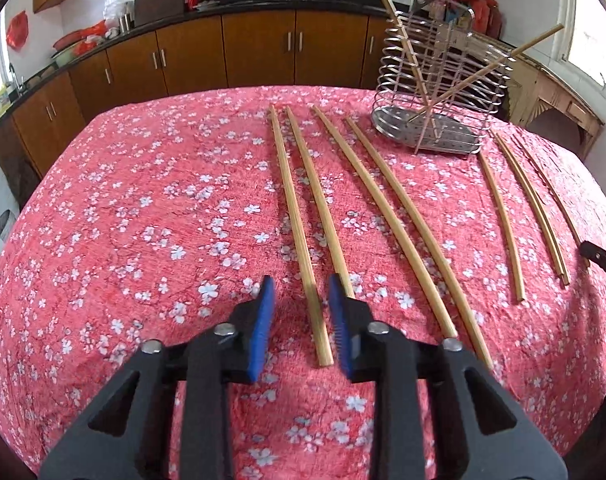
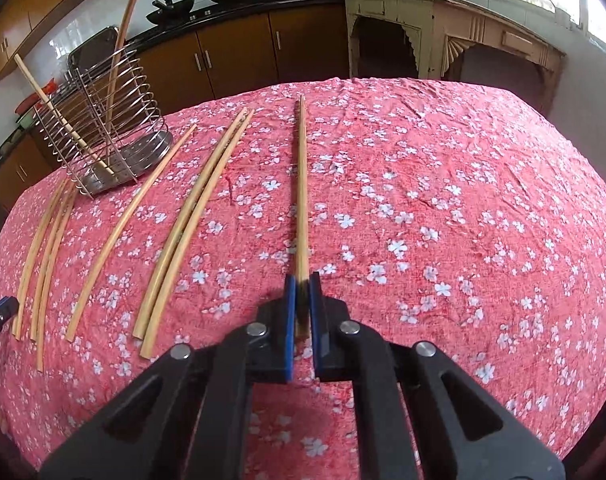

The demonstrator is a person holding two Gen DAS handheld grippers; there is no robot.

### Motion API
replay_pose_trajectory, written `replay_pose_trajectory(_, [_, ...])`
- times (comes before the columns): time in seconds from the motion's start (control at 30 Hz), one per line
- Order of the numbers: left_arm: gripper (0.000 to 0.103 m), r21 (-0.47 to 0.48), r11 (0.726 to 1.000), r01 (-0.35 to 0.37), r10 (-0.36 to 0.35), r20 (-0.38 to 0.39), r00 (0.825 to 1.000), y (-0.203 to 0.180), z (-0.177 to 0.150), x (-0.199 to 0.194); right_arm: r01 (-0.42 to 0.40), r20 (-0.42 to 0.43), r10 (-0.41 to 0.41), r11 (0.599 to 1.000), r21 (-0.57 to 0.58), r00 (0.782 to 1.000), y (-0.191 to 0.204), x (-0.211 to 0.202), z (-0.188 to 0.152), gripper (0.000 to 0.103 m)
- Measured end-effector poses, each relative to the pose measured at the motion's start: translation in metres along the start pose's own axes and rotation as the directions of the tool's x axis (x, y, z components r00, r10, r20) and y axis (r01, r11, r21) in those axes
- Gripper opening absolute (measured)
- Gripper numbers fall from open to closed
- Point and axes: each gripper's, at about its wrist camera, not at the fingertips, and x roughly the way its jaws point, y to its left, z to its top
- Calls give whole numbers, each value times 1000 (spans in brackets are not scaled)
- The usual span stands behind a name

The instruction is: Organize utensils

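Several bamboo chopsticks lie in a row on the pink floral tablecloth (image 1: 143,208). A wire metal utensil holder (image 1: 443,92) stands at the far side and holds two chopsticks leaning apart; it also shows in the right wrist view (image 2: 103,124). My left gripper (image 1: 299,288) is open, its blue pads on either side of the leftmost chopstick (image 1: 299,240). My right gripper (image 2: 302,284) is shut on a chopstick (image 2: 302,184) near its thick end, the stick pointing away along the cloth.
Brown kitchen cabinets (image 1: 259,48) with a dark counter and woks run behind the table. A worn cream side table (image 2: 443,32) stands at the back right. The cloth to the right of the held chopstick (image 2: 463,200) is bare.
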Motion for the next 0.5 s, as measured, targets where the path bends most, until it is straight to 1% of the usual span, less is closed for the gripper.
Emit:
replay_pose_trajectory(0.1, [22, 15, 1000, -14, 14, -2, 1000, -4, 2, 3, -3, -2, 3, 1000, -4, 1000, 3, 4, 3, 8])
replay_pose_trajectory(0.13, [19, 23, 1000, -21, 21, -2, 1000, -7, 3, 4, -3, -3, 3, 1000, -10, 1000, 4, 4, 2, 8])
replay_pose_trajectory(0.17, [12, 26, 999, -31, 31, -3, 1000, -7, 3, 5, -1, -3, 1, 1000, -17, 1000, 6, 6, 3, 8])
replay_pose_trajectory(0.2, [9, 21, 999, -36, 36, -4, 999, -6, 5, 6, 3, -4, -4, 1000, -20, 1000, 12, 8, 7, 8])
replay_pose_trajectory(0.3, [7, -7, 999, -47, 47, -6, 999, 6, 13, 12, 19, -1, -19, 1000, -6, 1000, 8, 10, 13, 8])
replay_pose_trajectory(0.4, [7, -42, 997, -72, 72, -6, 997, 28, 24, 21, 49, 7, -49, 998, 31, 999, -6, 15, 21, 8])
replay_pose_trajectory(0.5, [7, -45, 996, -76, 76, -2, 997, 43, 33, 27, 64, 13, -65, 996, 54, 998, -19, 18, 24, 8])
